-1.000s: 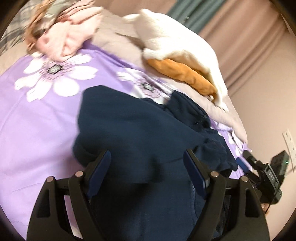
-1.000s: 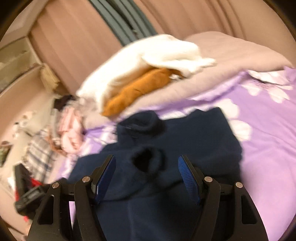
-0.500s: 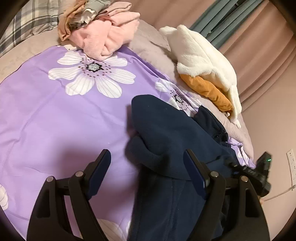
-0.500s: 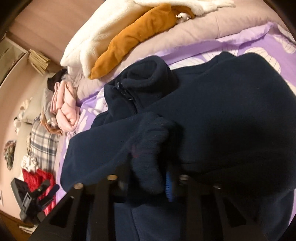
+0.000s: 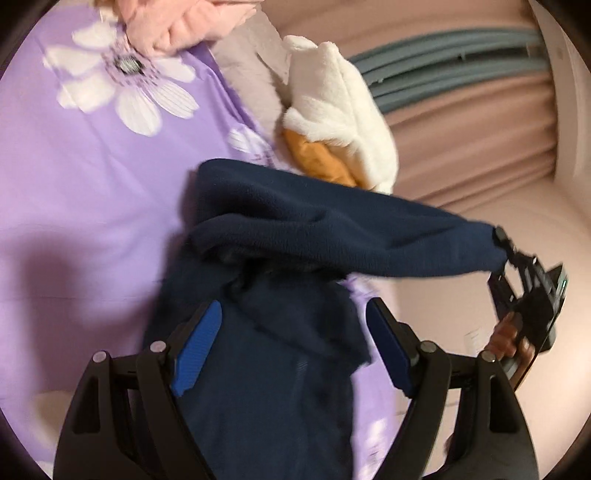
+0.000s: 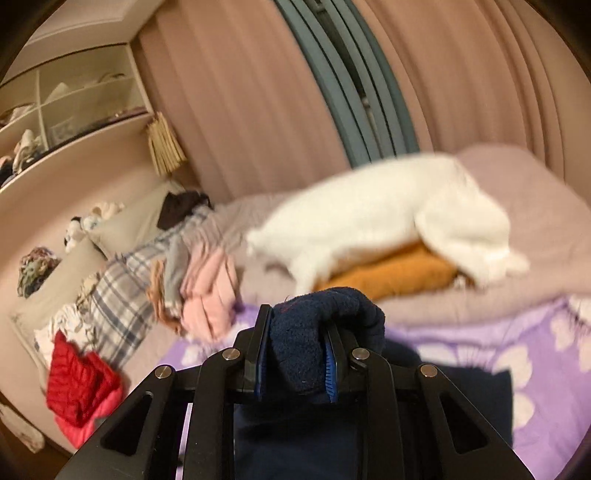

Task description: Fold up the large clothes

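**A:** Across the left wrist view first. Left gripper (image 5: 291,350) at lower centre, jaws wide, nothing between them. Navy fleece (image 5: 266,369) lies under it on the purple floral bedspread (image 5: 74,192), running from mid-frame to the bottom edge.

**B:** And the sleeve?

**A:** Sleeve (image 5: 351,240) stretched taut from frame centre out to the right edge, where the right gripper (image 5: 502,251) pinches its cuff, lifted clear of the bed. White plush blanket (image 5: 340,122) over an orange cloth (image 5: 317,158) sits upper centre, pink clothing (image 5: 192,22) at the top edge.

**B:** Right wrist view?

**A:** Right gripper (image 6: 295,369) at lower centre, jaws drawn narrow and clamped on a wad of navy cuff (image 6: 317,332). More fleece hangs dark beneath. Blurred background: blanket upper right, plaid fabric (image 6: 118,295) and a red garment (image 6: 81,384) at left.

**B:** Step in hand?

**A:** Judging by the pulled-out arm, a sleeve fold, early in the job. The body is not yet squared.

**B:** Next move?

**A:** Probably carry the cuff across the chest and lay it flat. The free left tongs could pin the shoulder so the body doesn't drag.
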A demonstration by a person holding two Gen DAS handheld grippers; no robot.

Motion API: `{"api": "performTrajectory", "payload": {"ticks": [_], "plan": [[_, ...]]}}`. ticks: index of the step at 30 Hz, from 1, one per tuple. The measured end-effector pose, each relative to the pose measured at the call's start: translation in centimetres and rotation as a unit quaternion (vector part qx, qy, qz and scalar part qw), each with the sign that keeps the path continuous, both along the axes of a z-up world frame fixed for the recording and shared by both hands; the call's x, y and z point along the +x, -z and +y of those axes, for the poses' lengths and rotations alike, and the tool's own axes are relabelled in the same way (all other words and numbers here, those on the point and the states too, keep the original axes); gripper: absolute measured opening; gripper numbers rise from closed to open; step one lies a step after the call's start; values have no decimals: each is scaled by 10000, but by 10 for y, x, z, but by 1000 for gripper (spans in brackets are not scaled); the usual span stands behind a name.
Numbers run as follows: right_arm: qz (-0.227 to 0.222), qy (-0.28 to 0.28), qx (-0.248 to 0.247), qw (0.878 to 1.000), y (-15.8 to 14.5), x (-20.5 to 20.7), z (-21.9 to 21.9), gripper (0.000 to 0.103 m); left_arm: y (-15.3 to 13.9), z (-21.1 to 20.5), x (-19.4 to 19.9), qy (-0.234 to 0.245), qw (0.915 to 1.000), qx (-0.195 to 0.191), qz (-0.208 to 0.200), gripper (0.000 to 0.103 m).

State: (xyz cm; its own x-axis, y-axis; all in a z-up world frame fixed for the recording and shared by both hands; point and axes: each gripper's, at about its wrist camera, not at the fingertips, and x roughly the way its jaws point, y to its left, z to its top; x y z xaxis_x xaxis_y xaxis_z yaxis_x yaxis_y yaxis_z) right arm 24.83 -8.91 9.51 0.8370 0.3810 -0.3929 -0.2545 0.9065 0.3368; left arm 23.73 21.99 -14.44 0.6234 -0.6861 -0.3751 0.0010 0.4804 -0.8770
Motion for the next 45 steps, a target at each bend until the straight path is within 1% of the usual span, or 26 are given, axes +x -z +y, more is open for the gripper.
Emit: {"api": "performTrajectory", "payload": {"ticks": [2, 4, 6, 9, 10, 12, 13, 15, 18, 19, 21, 22, 24, 25, 27, 28, 30, 31, 32, 33, 34, 35, 36, 38, 41, 45], "plan": [[-52, 36, -65, 10000, -6, 2, 1, 26, 5, -14, 14, 60, 9993, -363, 53, 81], [-69, 53, -150, 9999, -5, 5, 0, 26, 9, -31, 28, 135, 9982, -570, 99, 81], [-26, 50, -146, 9999, 1, 9, -5, 25, 12, -41, 43, 63, 9975, -685, 139, 81], [-10, 77, -39, 10000, 9, 9, -15, 25, 15, -39, 56, -525, 9977, -384, 190, 81], [3, 101, 21, 9999, 14, 7, -22, 25, 16, -35, 57, -685, 9968, -364, 200, 81], [44, 140, 50, 9999, 26, 3, -37, 25, 19, -26, 54, -920, 9951, -284, 218, 81], [131, 220, 56, 9997, 38, 1, -50, 25, 19, -24, 52, -964, 9950, -126, 220, 80], [401, 373, 260, 9982, 64, -2, -76, 16, 19, -23, 48, -1001, 9944, 276, 198, 78], [925, 673, 556, 9919, 119, -6, -113, 16, 23, -26, 44, -959, 9940, 449, 275, 78], [1059, 749, 585, 9898, 131, -6, -119, 15, 24, -27, 43, -952, 9940, 456, 277, 78], [1460, 914, 691, 9826, 168, -7, -135, 15, 24, -27, 41, -905, 9945, 442, 274, 78], [1595, 975, 664, 9801, 183, -9, -140, 15, 24, -28, 40, -869, 9946, 506, 250, 78], [1783, 1003, 663, 9766, 202, -13, -146, 16, 21, -31, 36, -797, 9943, 688, 193, 78], [1920, 938, 707, 9743, 213, -15, -149, 16, 19, -31, 34, -751, 9931, 880, 198, 78], [2114, 911, 656, 9709, 225, -17, -152, 16, 18, -29, 31, -681, 9906, 1153, 292, 78], [2199, 877, 719, 9689, 230, -19, -156, 16, 20, -28, 30, -639, 9904, 1183, 325, 78], [2258, 820, 952, 9660, 230, -22, -162, 17, 19, -21, 26, -469, 9899, 1279, 396, 78], [2275, 803, 1035, 9649, 227, -24, -165, 19, 17, -19, 22, -432, 9886, 1392, 388, 78], [2327, 816, 1066, 9632, 223, -26, -168, 29, 13, -16, 19, -402, 9868, 1530, 351, 78], [2333, 831, 1058, 9630, 219, -29, -171, 35, 7, -13, 16, -352, 9850, 1669, 266, 78], [2248, 846, 1028, 9653, 212, -34, -174, 36, 3, -12, 14, -314, 9835, 1770, 205, 79], [2160, 947, 905, 9676, 205, -38, -176, 39, -2, -13, 14, -282, 9810, 1914, 150, 79], [2063, 1081, 755, 9696, 200, -42, -177, 40, -8, -15, 17, -223, 9777, 2085, 81, 79], [1803, 1203, 518, 9749, 185, -48, -174, 40, -16, -24, 24, -50, 9744, 2246, -33, 79], [1523, 854, 421, 9837, 167, -48, -157, 40, -24, -46, 40, 194, 9707, 2387, -197, 79], [1363, 291, 0, 9902, 157, -32, -116, 39, -30, -80, 63, 474, 9581, 2789, -461, 79]]}}
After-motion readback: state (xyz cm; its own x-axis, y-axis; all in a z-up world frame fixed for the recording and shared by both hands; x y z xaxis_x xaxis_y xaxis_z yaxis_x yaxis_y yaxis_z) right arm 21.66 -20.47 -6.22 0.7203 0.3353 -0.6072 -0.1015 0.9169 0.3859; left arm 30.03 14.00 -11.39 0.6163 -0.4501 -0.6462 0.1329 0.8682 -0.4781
